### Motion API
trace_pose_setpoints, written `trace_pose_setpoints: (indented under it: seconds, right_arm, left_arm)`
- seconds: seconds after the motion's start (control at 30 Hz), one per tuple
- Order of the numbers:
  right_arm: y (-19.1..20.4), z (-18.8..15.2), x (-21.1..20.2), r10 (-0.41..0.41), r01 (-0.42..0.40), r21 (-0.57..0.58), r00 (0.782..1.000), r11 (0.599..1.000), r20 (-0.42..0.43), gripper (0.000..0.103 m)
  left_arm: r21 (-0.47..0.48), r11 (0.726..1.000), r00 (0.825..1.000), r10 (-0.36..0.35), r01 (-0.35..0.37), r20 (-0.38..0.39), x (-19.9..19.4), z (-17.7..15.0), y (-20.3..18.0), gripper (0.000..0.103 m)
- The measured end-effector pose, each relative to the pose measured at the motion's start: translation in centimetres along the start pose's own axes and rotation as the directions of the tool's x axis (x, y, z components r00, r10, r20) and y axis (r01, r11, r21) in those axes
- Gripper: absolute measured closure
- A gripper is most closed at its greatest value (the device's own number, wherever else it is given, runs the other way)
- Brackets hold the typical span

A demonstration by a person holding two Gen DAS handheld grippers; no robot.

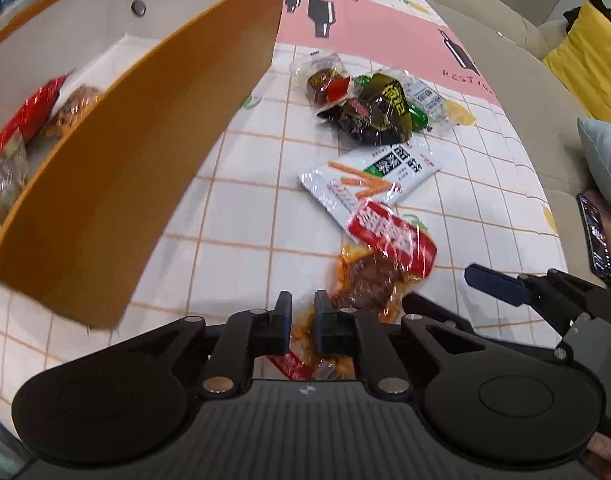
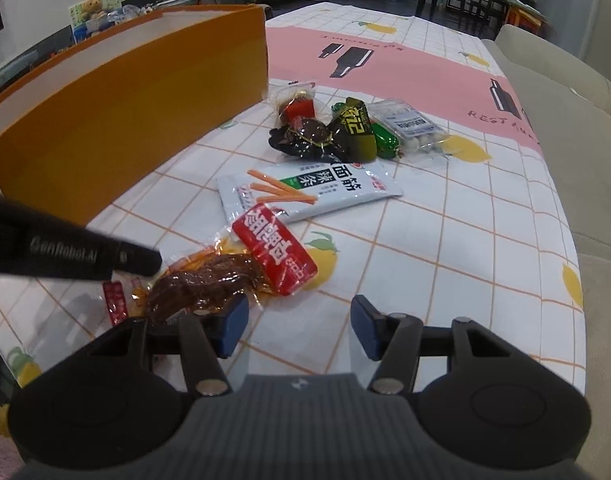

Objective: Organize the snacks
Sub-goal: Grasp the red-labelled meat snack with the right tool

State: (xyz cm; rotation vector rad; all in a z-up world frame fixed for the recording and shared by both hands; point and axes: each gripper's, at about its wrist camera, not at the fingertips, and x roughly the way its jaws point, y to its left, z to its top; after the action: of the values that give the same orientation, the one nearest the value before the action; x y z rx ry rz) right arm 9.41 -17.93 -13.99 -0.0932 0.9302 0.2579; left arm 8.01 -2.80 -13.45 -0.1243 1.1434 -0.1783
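A clear packet of brown meat with a red label lies on the checked tablecloth. My left gripper is shut on that packet's near clear edge, the blue pads pinching the plastic. My right gripper stands open just right of the packet with nothing between its fingers; one of its blue fingers shows in the left wrist view. The left gripper's black body reaches in from the left in the right wrist view. An orange box stands at the left with several snacks inside.
A white packet printed with orange sticks lies just beyond the red one. Farther back sits a pile of dark and green packets and a clear bag of white sweets. Cream seats line the table's right edge.
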Motion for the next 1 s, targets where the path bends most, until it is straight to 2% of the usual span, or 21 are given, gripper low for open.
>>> trace_pose_setpoints:
  seconds: [0.07, 0.13, 0.3, 0.37, 0.47, 0.6, 0.7, 0.83, 1.0]
  right_arm:
    - [0.0, 0.0, -0.1, -0.011, 0.011, -0.003, 1.000, 1.000, 0.002, 0.048]
    - [-0.1, -0.1, -0.2, -0.042, 0.042, -0.008, 0.999, 0.999, -0.001, 0.048]
    - [-1.6, -0.6, -0.9, -0.078, 0.079, 0.049, 0.997, 0.996, -0.026, 0.048]
    - [-2.1, -0.7, -1.1, -0.084, 0.086, 0.068, 0.996, 0.994, -0.026, 0.048]
    - [-2.2, -0.6, -1.6, -0.067, 0.067, 0.082, 0.998, 0.994, -0.001, 0.047]
    - [-0.9, -0.1, -2.4, -0.014, 0.010, 0.052, 0.997, 0.999, 0.073, 0.035]
    - [0.8, 0.1, -2.1, 0.011, -0.012, 0.015, 0.997, 1.000, 0.082, 0.029]
    - [2.3, 0.0, -0.8, 0.054, -0.055, 0.011, 0.997, 0.998, 0.055, 0.029]
    - [2.4, -0.1, 1.1, 0.023, -0.023, 0.039, 1.000, 0.999, 0.006, 0.030]
  left_arm:
    - [-0.018, 1.000, 1.000, -0.016, 0.016, -0.019, 0.1, -0.1, 0.3, 0.091]
    - [-0.051, 0.997, 0.997, -0.068, 0.066, -0.040, 0.3, -0.2, 0.6, 0.091]
    - [-0.112, 0.969, 0.970, -0.230, 0.221, -0.077, 1.1, -0.5, 0.3, 0.091]
    - [-0.095, 0.975, 0.976, -0.209, 0.202, -0.063, 0.9, -0.6, -0.1, 0.091]
    - [-0.049, 0.991, 0.992, -0.123, 0.122, -0.012, -0.3, -0.3, -0.4, 0.090]
    - [-0.022, 0.999, 0.998, -0.024, 0.026, 0.055, -1.7, -0.1, -0.5, 0.074]
    - [0.006, 1.000, 0.996, 0.030, -0.030, 0.086, -2.2, -0.2, -0.6, 0.067]
    - [0.015, 0.999, 0.994, 0.040, -0.041, 0.099, -2.4, -0.3, -0.5, 0.064]
    - [0.023, 0.999, 0.995, 0.043, -0.046, 0.094, -2.2, -0.5, -0.4, 0.064]
